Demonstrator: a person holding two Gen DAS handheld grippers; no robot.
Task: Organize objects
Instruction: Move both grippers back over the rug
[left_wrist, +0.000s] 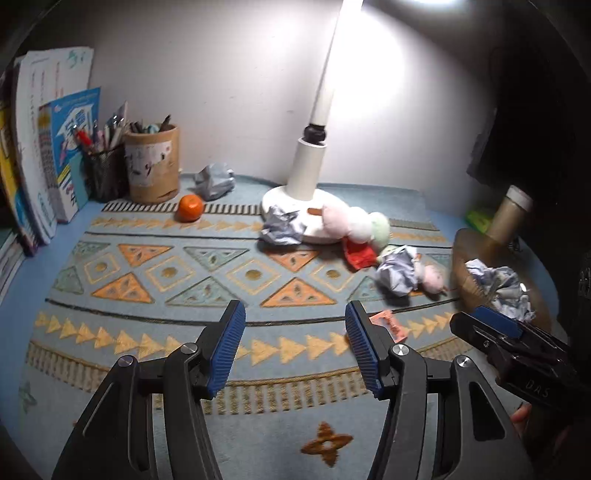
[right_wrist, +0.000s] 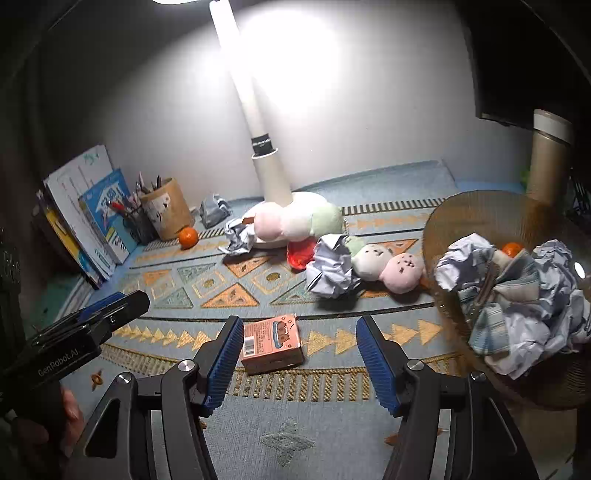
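Note:
My right gripper (right_wrist: 300, 325) stands open low over the patterned mat (right_wrist: 332, 384). A small orange carton (right_wrist: 271, 343) lies flat just ahead between its fingers, close to the left pad, untouched. My left gripper (left_wrist: 295, 310) is open over bare mat, nothing between its fingers. Crumpled paper balls (left_wrist: 282, 229) (right_wrist: 332, 271) and two plush dumpling sticks (left_wrist: 356, 223) (right_wrist: 388, 266) lie around the lamp base. An orange (left_wrist: 190, 208) sits by the pen pots. A brown basket (right_wrist: 480, 214) at right holds crumpled paper (right_wrist: 517, 314) and another orange (right_wrist: 511, 249).
A white desk lamp (left_wrist: 306, 177) stands at the back centre against the wall. Two pen pots (left_wrist: 153, 166) and leaning books (left_wrist: 48, 158) fill the back left corner. A tall flask (right_wrist: 550, 155) stands behind the basket. A red scrap (left_wrist: 358, 256) lies by the plush toys.

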